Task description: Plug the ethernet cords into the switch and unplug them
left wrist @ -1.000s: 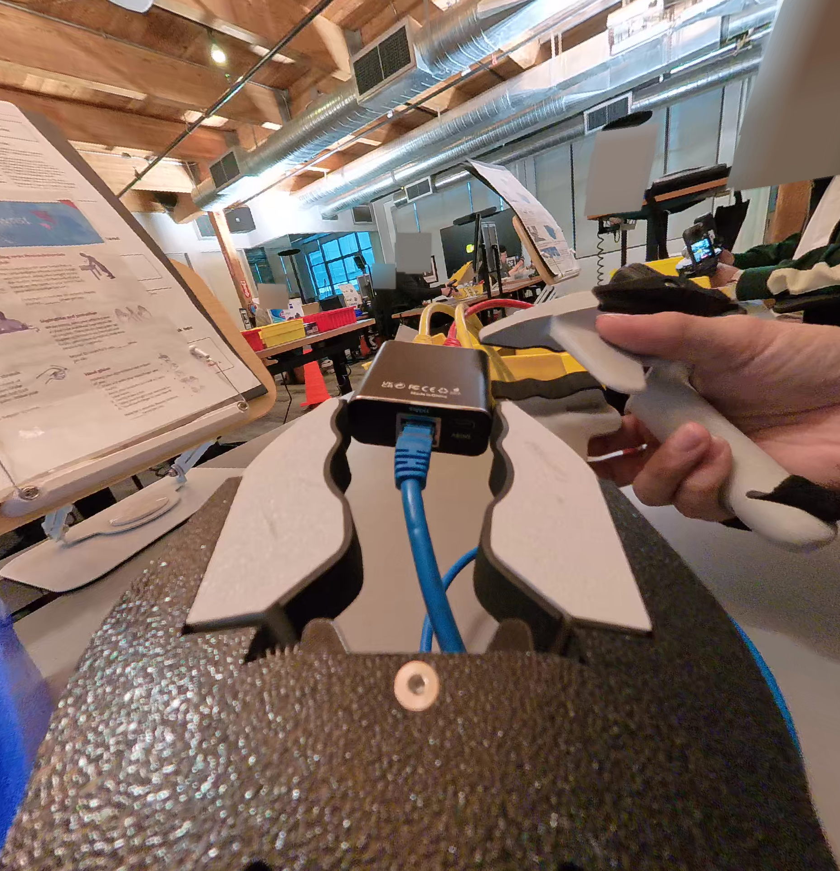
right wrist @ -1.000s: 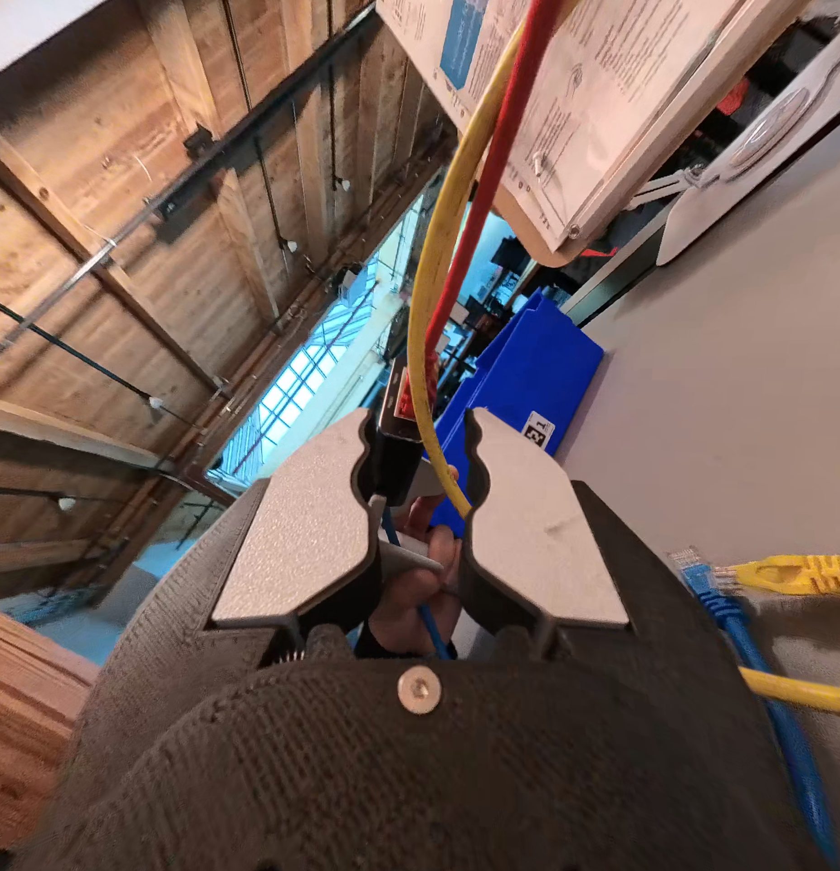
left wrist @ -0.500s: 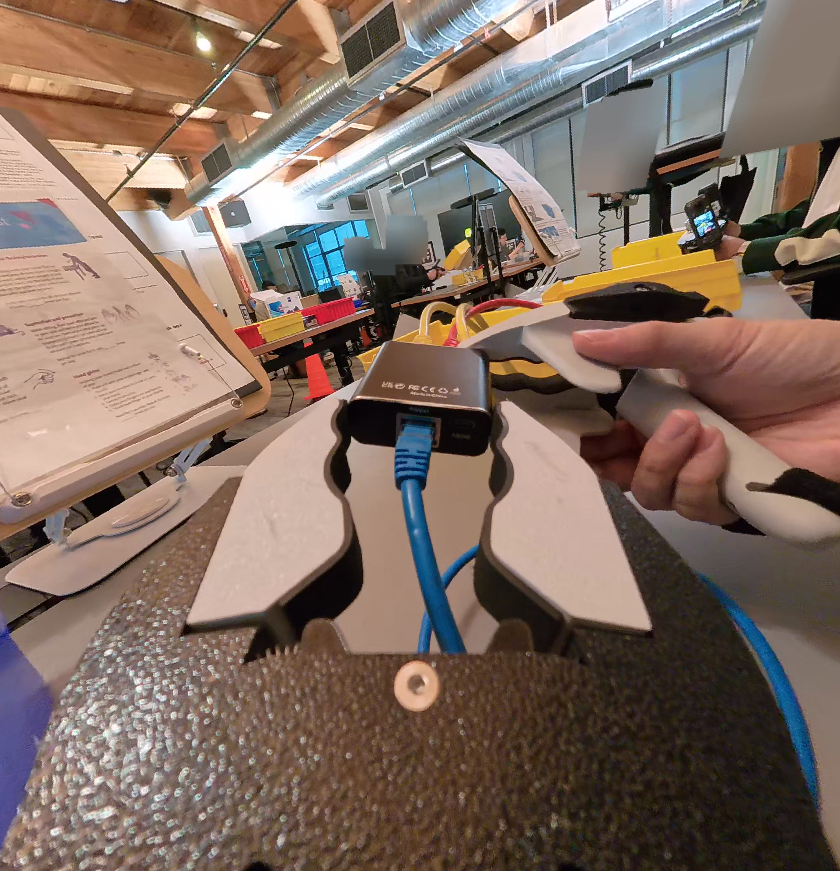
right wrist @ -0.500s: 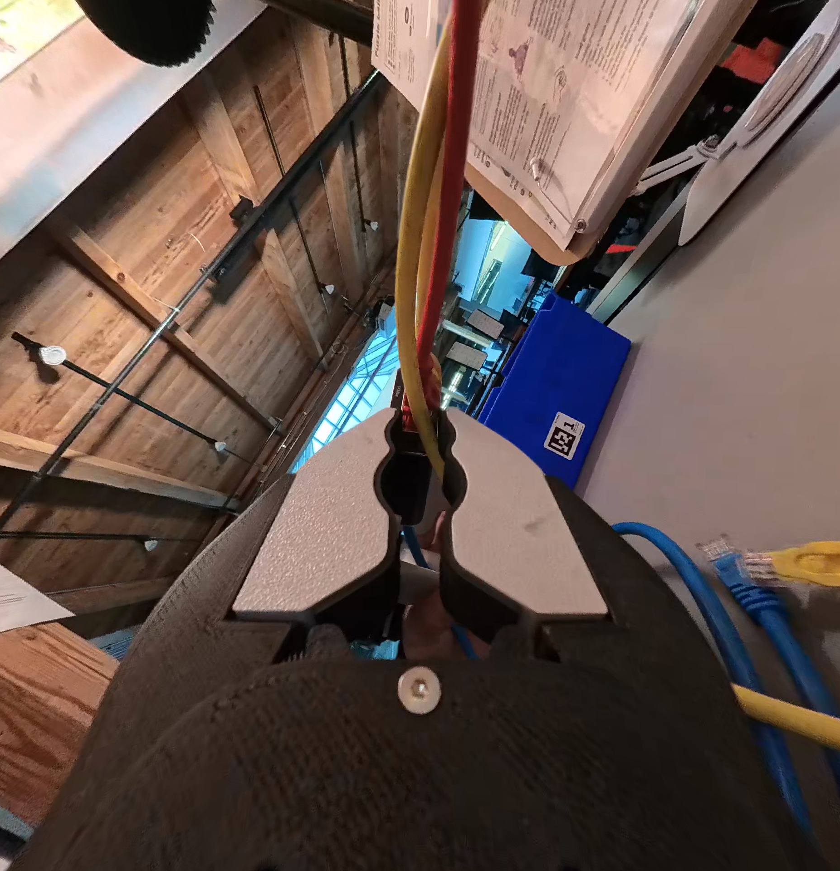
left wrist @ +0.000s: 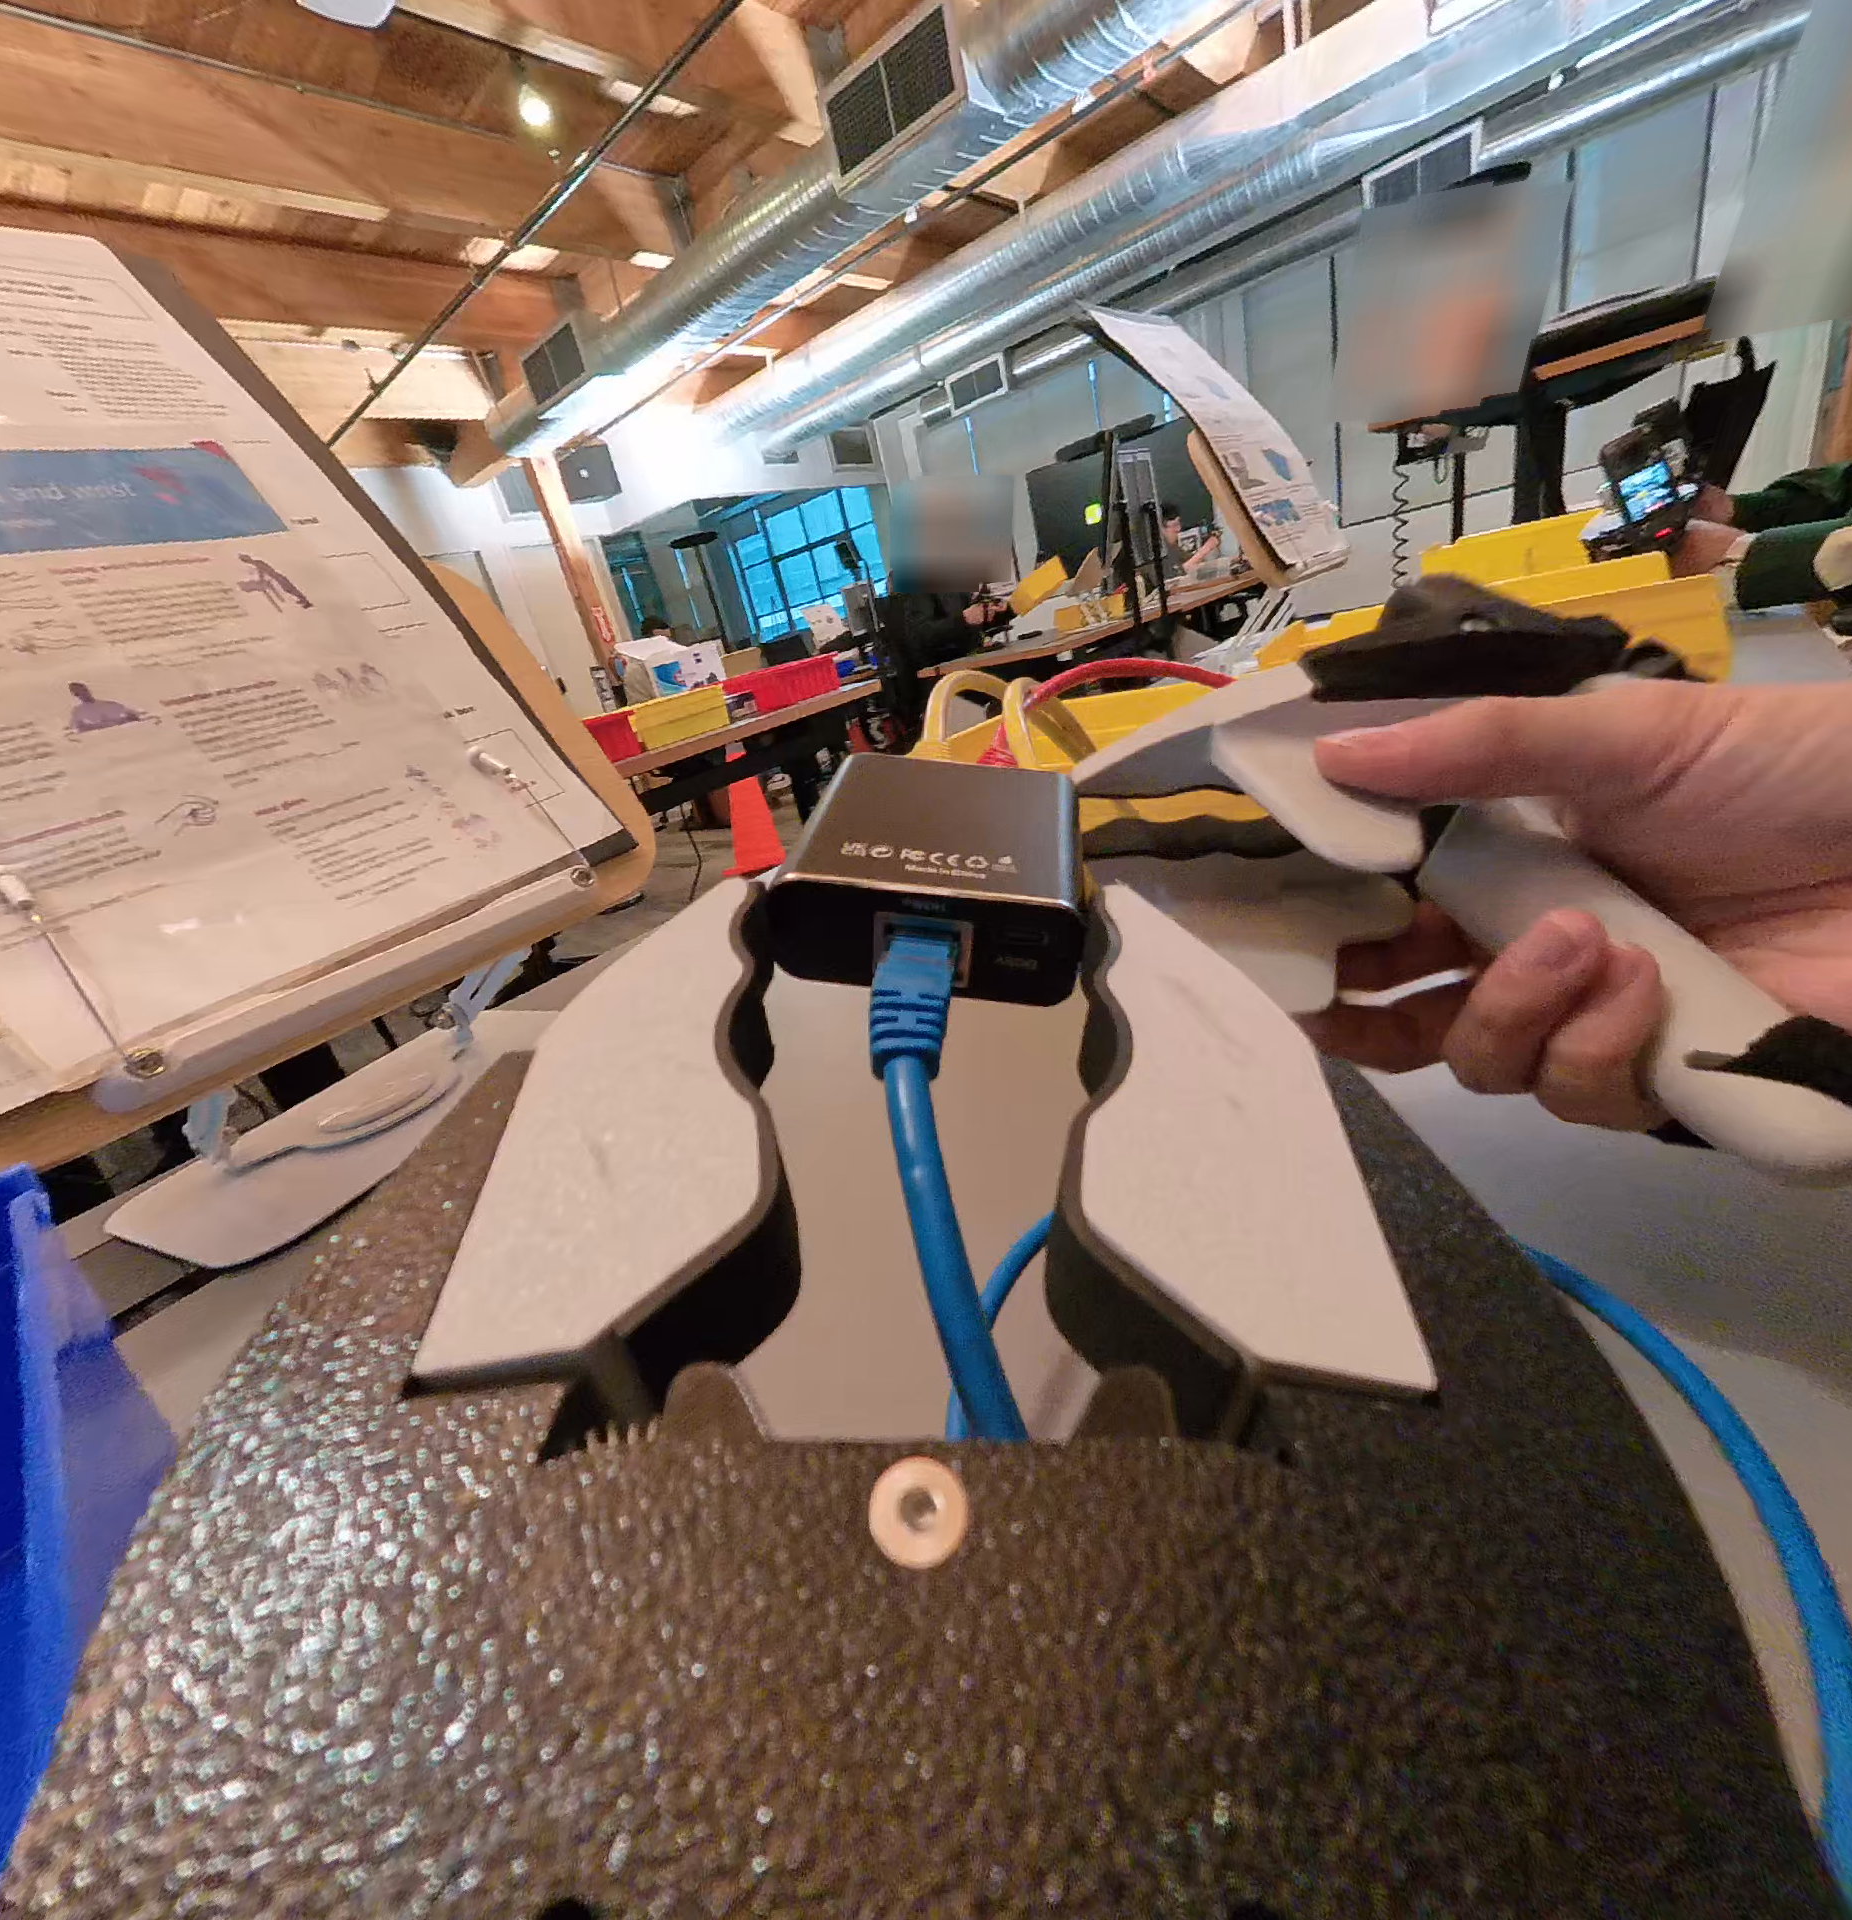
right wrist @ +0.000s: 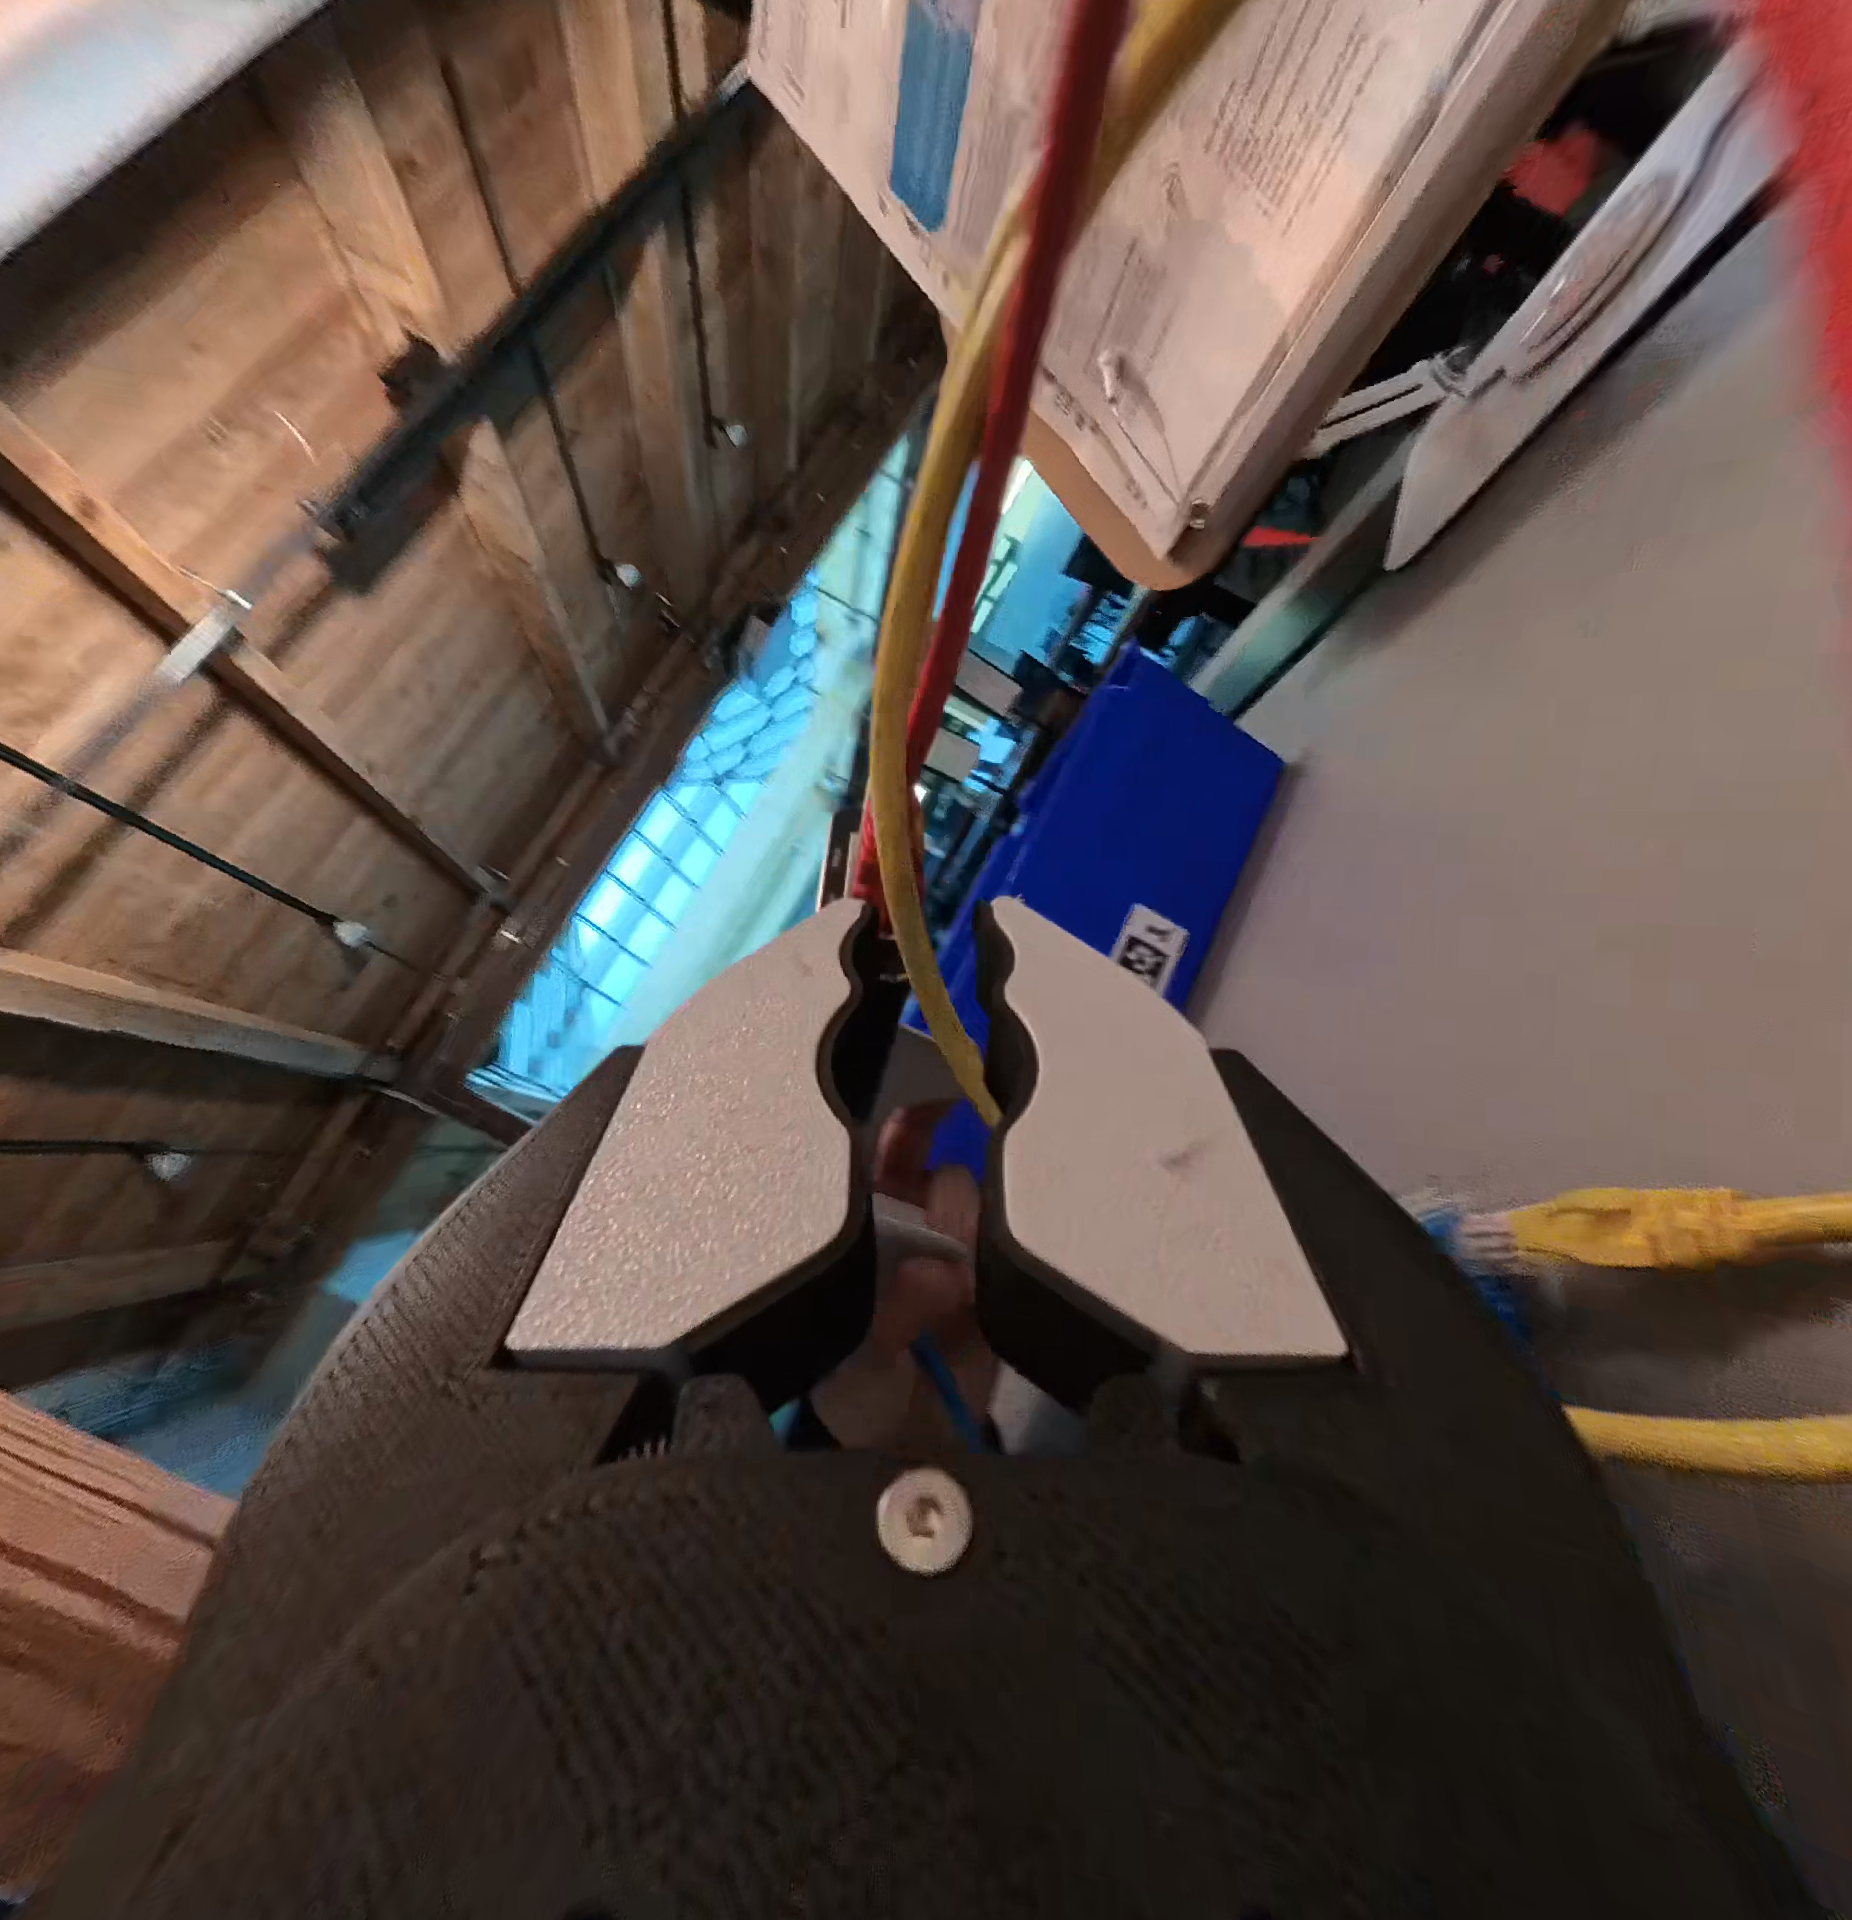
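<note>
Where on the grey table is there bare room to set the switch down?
Bare grey table lies between the blue bin and the loose yellow cord. In the left wrist view, table right of the blue cord looks free. It is crowded around the switch, with both hand-held grippers and cords.

Switch [right wrist: 862, 940] mostly hidden behind right tool [right wrist: 922, 966]; view blurred.
</note>
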### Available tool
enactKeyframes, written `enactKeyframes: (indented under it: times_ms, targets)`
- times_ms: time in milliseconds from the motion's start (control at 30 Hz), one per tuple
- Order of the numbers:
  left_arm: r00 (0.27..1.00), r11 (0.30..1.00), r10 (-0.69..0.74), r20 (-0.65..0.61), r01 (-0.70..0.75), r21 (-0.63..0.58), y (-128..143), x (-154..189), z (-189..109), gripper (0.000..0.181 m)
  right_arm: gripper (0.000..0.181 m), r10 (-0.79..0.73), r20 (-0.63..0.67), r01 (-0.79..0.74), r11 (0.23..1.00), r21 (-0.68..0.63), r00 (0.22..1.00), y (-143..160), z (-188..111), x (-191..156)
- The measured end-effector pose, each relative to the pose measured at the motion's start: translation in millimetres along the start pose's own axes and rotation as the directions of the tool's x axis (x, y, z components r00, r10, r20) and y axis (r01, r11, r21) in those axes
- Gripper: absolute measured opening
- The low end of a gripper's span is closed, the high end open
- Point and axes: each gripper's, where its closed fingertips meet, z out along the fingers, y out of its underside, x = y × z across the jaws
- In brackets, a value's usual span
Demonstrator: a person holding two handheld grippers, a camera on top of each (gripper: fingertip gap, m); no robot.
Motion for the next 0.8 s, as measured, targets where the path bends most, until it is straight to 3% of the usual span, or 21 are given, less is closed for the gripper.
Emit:
enactKeyframes:
  times_ms: [67,167,267,367,433,467,533,633,800]
  targets:
    - [1.0,1.0,0.007,0.024,-0.007,-0.005,1,-4,-1,0.057,0.013,-0.122,-0.027,0.122,0.993,-0.007,0.992,-3,-2,-7]
    - [0.999,1.0,0.007,0.032,-0.006,-0.005,1,-5,-1,0.057,0.003,-0.268,0.104,0.264,0.963,0.046,0.958,-9,-3,-52]
    - [1.0,1.0,0.015,0.01,-0.015,0.006,-1,-1,-1,0.057,0.009,-0.451,0.038,0.45,0.893,0.022,0.892,-10,-4,-55]
    - [0.999,0.999,0.046,0.003,-0.046,0.002,-1,2,0,0.057,0.02,-0.697,-0.191,0.7,0.711,-0.063,0.691,-36,-15,-31]
    - [0.999,0.999,0.049,0.005,-0.049,0.01,-4,2,-1,0.057,0.027,-0.785,-0.276,0.794,0.598,-0.108,0.554,-64,-31,-30]
    - [0.999,0.999,0.051,0.01,-0.051,0.013,-5,1,-1,0.057,0.026,-0.799,-0.298,0.817,0.568,-0.094,0.522,-78,-41,-36]
    - [0.999,0.999,0.051,0.003,-0.051,0.02,-6,1,-2,0.057,0.024,-0.804,-0.331,0.84,0.54,-0.056,0.495,-104,-61,-45]
    - [0.998,0.998,0.06,-0.009,-0.059,0.033,-8,3,-3,0.057,0.027,-0.799,-0.379,0.831,0.543,-0.122,0.467,-132,-90,-33]
    - [0.998,0.998,0.054,-0.041,-0.052,0.044,-10,9,-2,0.057,0.019,-0.793,-0.233,0.76,0.607,-0.232,0.562,-118,-96,-9]
